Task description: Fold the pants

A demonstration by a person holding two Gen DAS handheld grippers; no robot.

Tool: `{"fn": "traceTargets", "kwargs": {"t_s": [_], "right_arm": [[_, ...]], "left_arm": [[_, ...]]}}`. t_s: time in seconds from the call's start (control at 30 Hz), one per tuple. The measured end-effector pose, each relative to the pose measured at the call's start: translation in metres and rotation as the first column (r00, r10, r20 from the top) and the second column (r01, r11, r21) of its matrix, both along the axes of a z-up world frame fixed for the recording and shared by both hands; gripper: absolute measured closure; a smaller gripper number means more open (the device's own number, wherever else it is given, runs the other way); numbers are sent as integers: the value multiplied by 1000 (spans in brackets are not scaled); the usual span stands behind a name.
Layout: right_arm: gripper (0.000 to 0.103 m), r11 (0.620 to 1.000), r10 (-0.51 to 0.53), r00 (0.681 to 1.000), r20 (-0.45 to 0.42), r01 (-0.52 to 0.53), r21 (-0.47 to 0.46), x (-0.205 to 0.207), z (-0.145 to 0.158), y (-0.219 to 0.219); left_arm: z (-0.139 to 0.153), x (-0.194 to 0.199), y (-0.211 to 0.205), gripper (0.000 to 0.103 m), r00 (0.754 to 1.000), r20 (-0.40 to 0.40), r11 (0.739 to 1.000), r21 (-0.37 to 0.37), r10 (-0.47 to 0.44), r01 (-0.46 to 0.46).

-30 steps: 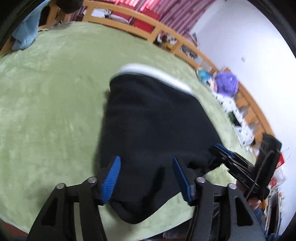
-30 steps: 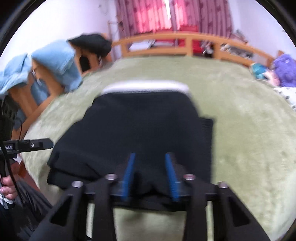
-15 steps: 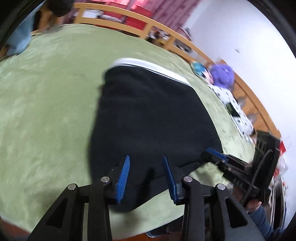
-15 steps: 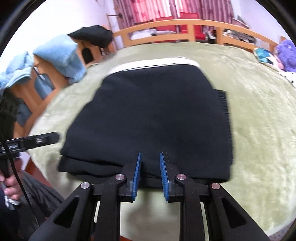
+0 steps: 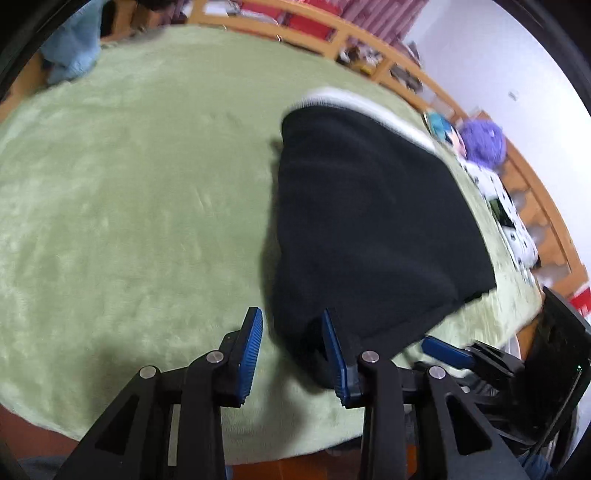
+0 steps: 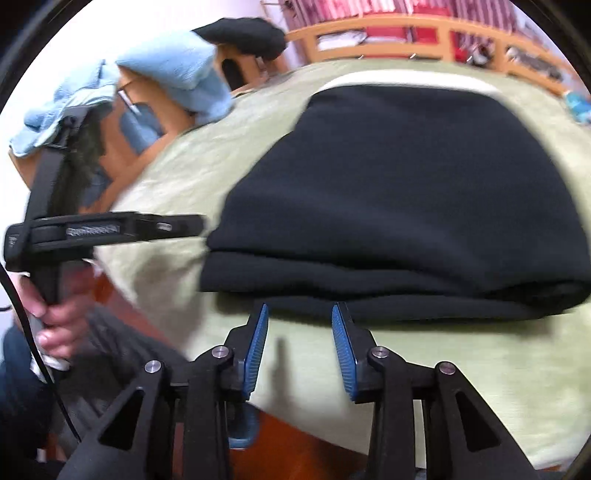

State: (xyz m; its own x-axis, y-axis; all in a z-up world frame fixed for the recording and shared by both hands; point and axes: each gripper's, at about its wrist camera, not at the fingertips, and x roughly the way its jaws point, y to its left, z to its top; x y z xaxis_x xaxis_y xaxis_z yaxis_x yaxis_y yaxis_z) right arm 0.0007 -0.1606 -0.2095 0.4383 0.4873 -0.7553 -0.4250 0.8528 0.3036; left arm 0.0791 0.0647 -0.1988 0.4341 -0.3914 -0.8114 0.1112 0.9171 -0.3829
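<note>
The black pants (image 5: 369, 221) lie folded on the green blanket (image 5: 129, 203), white waistband at the far end. My left gripper (image 5: 291, 314) is at their near left corner. Its jaws are closing: the corner lies against the right pad, while the left pad is clear of the cloth. In the right wrist view the stacked layers of the pants (image 6: 424, 184) show. My right gripper (image 6: 300, 308) has its fingertips at their near edge, its jaws are opening, and only blanket lies between the pads. One of its blue fingers (image 5: 447, 354) shows at the left wrist view's lower right.
A wooden rail (image 5: 369, 40) runs round the far side. Blue towels (image 6: 177, 81) and a dark garment (image 6: 243, 33) hang on a wooden stand at the left. A purple plush toy (image 5: 484, 140) sits at the right. A hand (image 6: 55, 317) holds the left gripper (image 6: 192, 226).
The right gripper has let go of the pants' near edge, pulled back and widened. The left gripper's jaws have narrowed, and it has shifted towards the pants' left corner.
</note>
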Motion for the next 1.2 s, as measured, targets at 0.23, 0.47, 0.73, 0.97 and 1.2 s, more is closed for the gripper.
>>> {"fn": "traceTargets", "kwargs": {"t_s": [0.23,0.47,0.73,0.97,1.2], "right_arm": [[67,991,54,998,-28,-50,127,0,-10,32],[67,984,-6,999,-33,12,179,5,-2,8],[95,985,-64,997,-38,70,159,23,-15,4],[96,974,-99,995,-15,100,205,50,-10,13],[95,947,-123,989,-80,141,290,57,-24,5]], "left_arm": [[1,-2,-8,71,997,46,997,31,-67,65],[-7,-2,-18,66,987,17,987,14,-162,162],[3,-4,-23,83,991,81,994,42,-108,104],[11,-9,-16,86,994,61,995,1,-96,96],[6,-14,-9,93,996,16,996,-26,-84,84]]}}
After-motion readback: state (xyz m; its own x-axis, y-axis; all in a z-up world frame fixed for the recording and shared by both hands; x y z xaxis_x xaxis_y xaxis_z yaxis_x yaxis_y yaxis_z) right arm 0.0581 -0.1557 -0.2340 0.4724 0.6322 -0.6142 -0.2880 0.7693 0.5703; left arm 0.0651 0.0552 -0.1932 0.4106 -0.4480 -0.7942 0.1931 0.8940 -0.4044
